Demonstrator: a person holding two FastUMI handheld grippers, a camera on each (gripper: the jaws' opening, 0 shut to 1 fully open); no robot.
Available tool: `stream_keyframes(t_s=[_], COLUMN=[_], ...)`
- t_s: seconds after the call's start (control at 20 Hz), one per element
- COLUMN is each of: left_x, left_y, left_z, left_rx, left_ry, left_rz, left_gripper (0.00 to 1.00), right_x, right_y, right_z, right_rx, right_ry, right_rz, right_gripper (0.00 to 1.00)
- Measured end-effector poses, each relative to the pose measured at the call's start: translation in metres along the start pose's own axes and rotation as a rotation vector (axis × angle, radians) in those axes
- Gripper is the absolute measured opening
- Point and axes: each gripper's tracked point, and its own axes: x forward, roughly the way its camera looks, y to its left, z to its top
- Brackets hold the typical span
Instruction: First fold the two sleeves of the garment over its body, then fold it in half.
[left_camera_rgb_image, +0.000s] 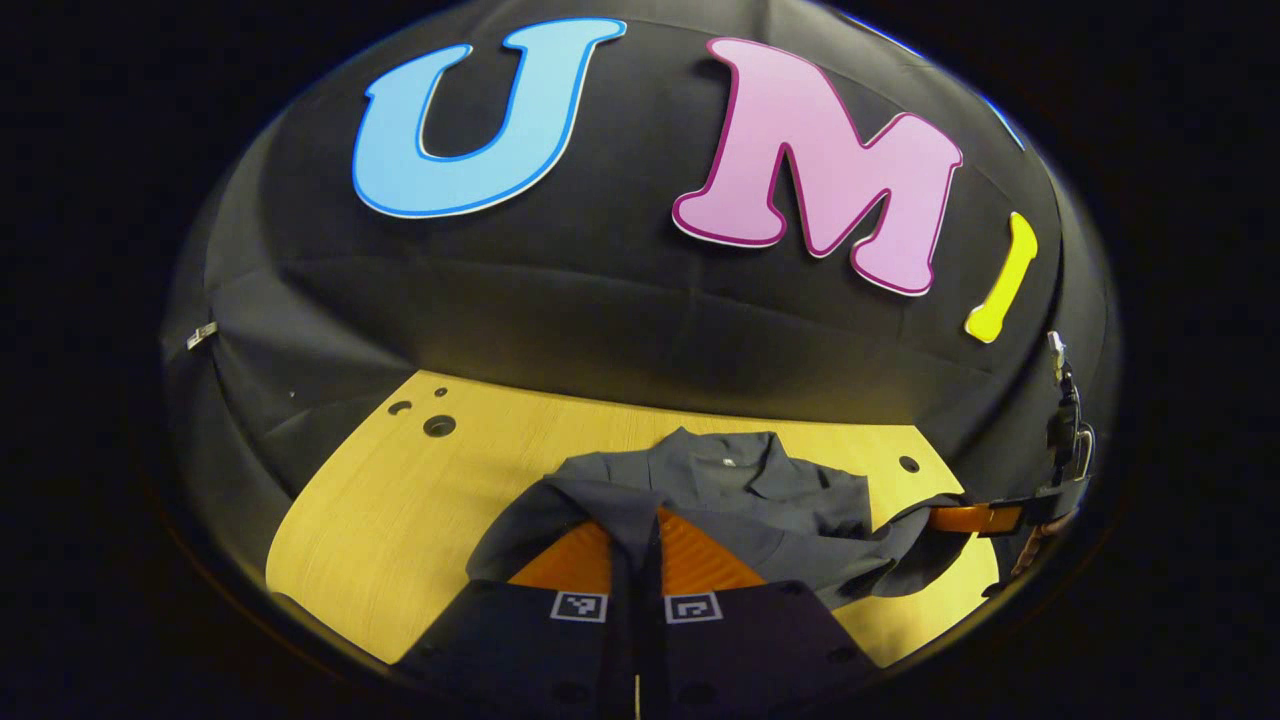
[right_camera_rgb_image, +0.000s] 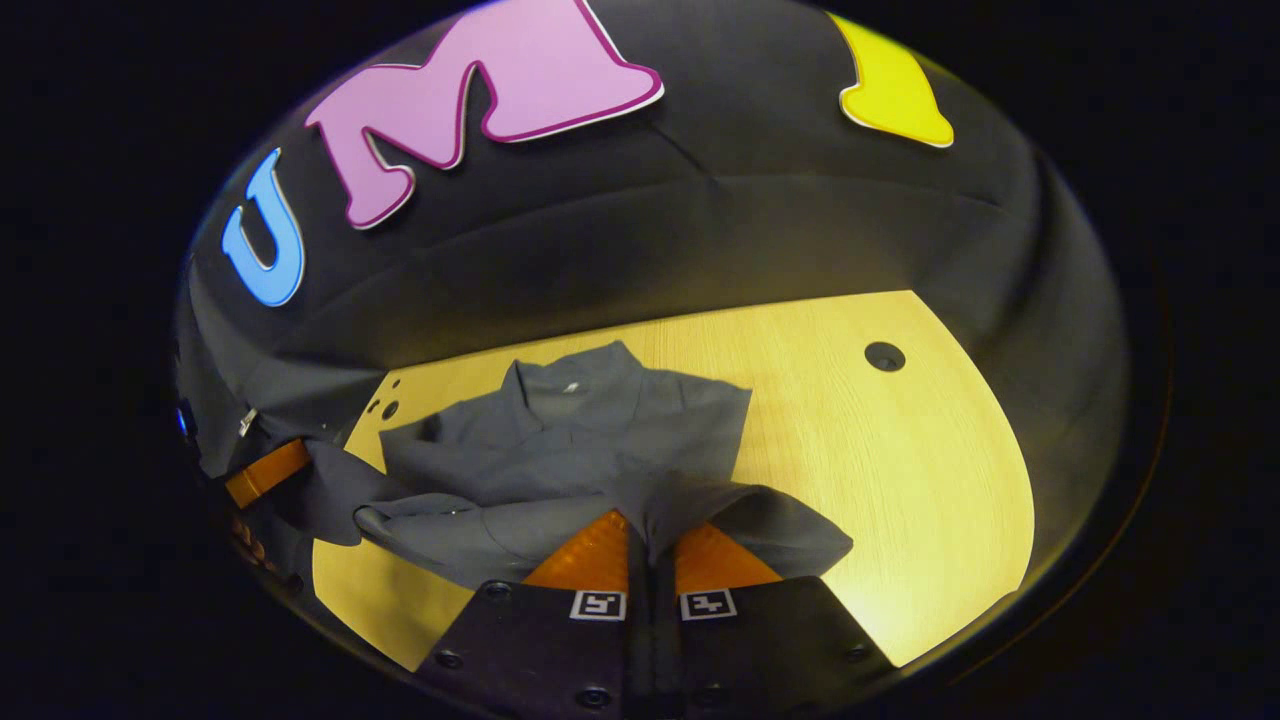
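Note:
A dark grey collared shirt (left_camera_rgb_image: 760, 500) lies on the wooden table (left_camera_rgb_image: 390, 510), its collar toward the wall. In the left gripper view my left gripper (left_camera_rgb_image: 648, 528) is shut on a raised fold of the shirt's near edge. Farther right, my right gripper (left_camera_rgb_image: 975, 518) pinches a dark flap of the same shirt. In the right gripper view the shirt (right_camera_rgb_image: 580, 440) spreads ahead, and my right gripper (right_camera_rgb_image: 650, 535) is shut on a peak of cloth, a sleeve-like flap trailing to its right. At the far left, my left gripper (right_camera_rgb_image: 265, 470) holds the shirt's other side.
The table (right_camera_rgb_image: 900, 470) has round holes (left_camera_rgb_image: 439, 425) near its far left corner and one (right_camera_rgb_image: 885, 356) at its far right. Black cloth walls close in the table's back and sides. A dark strap with a clip (left_camera_rgb_image: 1068, 420) hangs at the right wall.

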Motion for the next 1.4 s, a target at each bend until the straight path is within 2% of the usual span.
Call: stream_keyframes(t_s=[0.2,0.35,0.4,0.5,0.55,0.8,0.9,1.0,1.05,1.2,1.25,1.3,1.35,1.4], left_x=[0.053,0.093,0.104,0.125,0.134,0.163,0.171,0.171,0.167,0.146,0.137,0.127,0.115,0.104], left_y=[0.007,0.015,0.016,0.017,0.017,0.014,0.012,0.009,0.006,-0.004,-0.005,-0.01,-0.012,-0.009], left_z=[0.006,0.003,0.002,0.0,-0.003,-0.018,-0.025,-0.031,-0.033,-0.026,-0.02,-0.014,-0.008,0.0], left_rx=[0.038,0.09,0.099,0.101,0.097,0.072,0.079,0.089,0.095,0.105,0.106,0.107,0.111,0.12], left_ry=[-0.016,-0.041,-0.048,-0.061,-0.065,-0.064,-0.052,-0.026,-0.011,-0.006,-0.013,-0.019,-0.032,-0.048], left_rz=[-0.007,0.016,0.022,0.022,0.02,0.014,0.018,0.031,0.033,0.037,0.032,0.015,0.01,0.025], left_gripper=[0.07,0.06,0.1,0.05,0.1,0.14,0.2,0.3,0.37,0.67,0.87,0.86,0.89,0.91], right_x=[0.039,0.072,0.084,0.105,0.113,0.141,0.145,0.15,0.15,0.13,0.121,0.111,0.102,0.091], right_y=[-0.002,0.0,-0.001,0.0,-0.001,-0.008,-0.016,-0.016,-0.019,-0.026,-0.029,-0.029,-0.029,-0.033], right_z=[0.027,0.042,0.044,0.046,0.046,0.035,0.033,0.029,0.028,0.032,0.035,0.041,0.046,0.049], right_rx=[0.022,-0.003,-0.02,-0.043,-0.052,-0.018,-0.002,0.007,-0.005,-0.042,-0.034,-0.016,0.0,0.009], right_ry=[-0.039,-0.073,-0.073,-0.08,-0.08,-0.058,-0.044,-0.035,-0.033,-0.032,-0.038,-0.053,-0.066,-0.081], right_rz=[-0.013,-0.017,-0.02,-0.02,-0.025,-0.029,-0.047,-0.05,-0.059,-0.081,-0.087,-0.086,-0.092,-0.101], right_gripper=[0.05,0.05,0.05,0.05,0.05,0.05,0.07,0.17,0.19,0.54,0.66,0.79,0.93,1.0])
